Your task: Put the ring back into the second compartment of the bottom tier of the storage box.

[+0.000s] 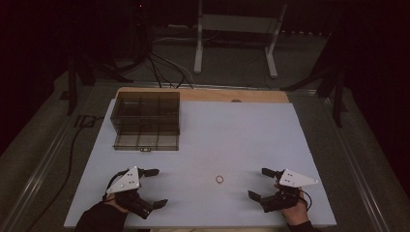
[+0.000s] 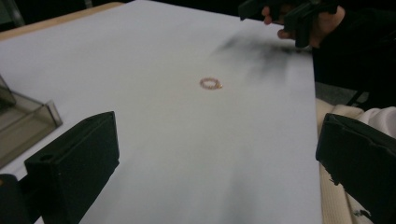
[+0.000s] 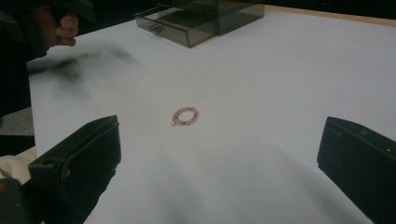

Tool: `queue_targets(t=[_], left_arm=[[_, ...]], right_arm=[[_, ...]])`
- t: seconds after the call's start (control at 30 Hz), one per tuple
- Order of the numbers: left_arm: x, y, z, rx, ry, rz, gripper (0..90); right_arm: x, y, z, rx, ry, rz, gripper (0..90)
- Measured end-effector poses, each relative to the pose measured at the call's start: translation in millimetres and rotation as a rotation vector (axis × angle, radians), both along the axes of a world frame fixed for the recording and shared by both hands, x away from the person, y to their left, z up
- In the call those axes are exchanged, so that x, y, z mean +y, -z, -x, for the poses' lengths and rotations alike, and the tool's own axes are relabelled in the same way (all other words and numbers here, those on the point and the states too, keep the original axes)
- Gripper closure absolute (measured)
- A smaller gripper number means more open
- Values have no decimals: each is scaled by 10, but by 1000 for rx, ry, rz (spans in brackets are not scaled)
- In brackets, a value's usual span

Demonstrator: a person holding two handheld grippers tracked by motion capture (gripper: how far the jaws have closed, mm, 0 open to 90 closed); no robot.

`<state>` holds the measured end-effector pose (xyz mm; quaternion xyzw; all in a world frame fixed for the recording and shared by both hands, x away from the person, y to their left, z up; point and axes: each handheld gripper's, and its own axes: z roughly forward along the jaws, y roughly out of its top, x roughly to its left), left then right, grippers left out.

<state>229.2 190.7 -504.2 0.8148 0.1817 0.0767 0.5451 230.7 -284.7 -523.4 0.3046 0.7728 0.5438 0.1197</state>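
Observation:
A small pink beaded bracelet (image 1: 220, 179) lies flat on the white table top (image 1: 232, 130), between my two grippers. It also lies ahead of the jaws in the left gripper view (image 2: 211, 83) and in the right gripper view (image 3: 185, 116). My left gripper (image 1: 155, 187) rests near the front left edge, jaws wide open and empty, pointing right toward the bracelet. My right gripper (image 1: 259, 182) rests near the front right, open and empty too, pointing left at the bracelet. Each stands well apart from it.
A smoky transparent drawer box (image 1: 146, 118) stands at the back left, its bottom drawer (image 1: 146, 142) pulled out toward me. The same box (image 3: 201, 16) sits far off in the right gripper view. Cables and a white stand's legs (image 1: 234, 43) lie on the floor beyond.

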Motion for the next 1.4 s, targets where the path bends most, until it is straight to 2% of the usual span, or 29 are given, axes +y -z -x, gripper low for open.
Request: queue_targets(t=[0.17, 0.3, 0.67, 1.2, 1.3, 1.4], left_arm=[[-49, -78, -29, -3, 9, 27, 6], [-100, -158, -55, -8, -5, 50, 7], [-256, -333, -126, -19, 2, 82, 6], [-613, -441, -285, -27, 35, 74, 6], [-653, -459, -309, -40, 12, 95, 7], [-689, -475, -332, -46, 7, 91, 7]], right_arm=[[-3, 2, -2, 4, 4, -4, 0], [-7, -2, 0, 3, 3, -7, 0], [-11, -8, 7, -2, 3, -11, 0], [-35, -17, 13, -2, 9, -21, 0], [-38, -18, 14, -3, 10, -23, 0], [-41, -18, 16, -1, 10, -25, 0]])
